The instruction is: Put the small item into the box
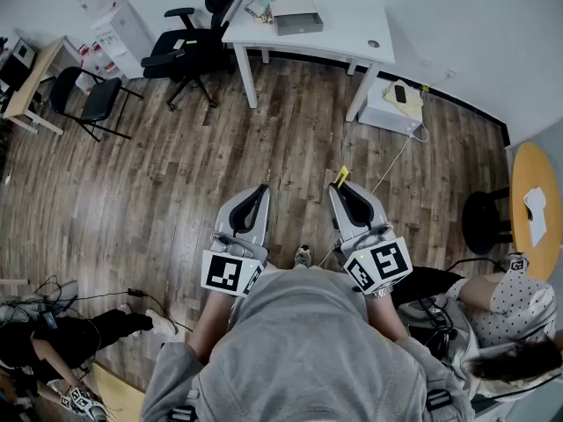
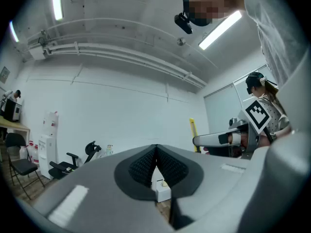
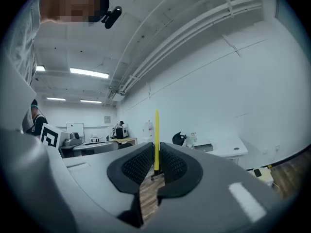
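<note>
Two claws were held over the floor (image 1: 176,192): the right claw (image 1: 340,185) clamped an upright yellow strip (image 3: 156,140); the left claw (image 1: 261,189) had its jaws together, nothing between.

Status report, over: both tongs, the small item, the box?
Left tongs shut, empty. Right tongs shut on yellow stick. Grey box on white table, across the room. Black chair beside the table.
</note>
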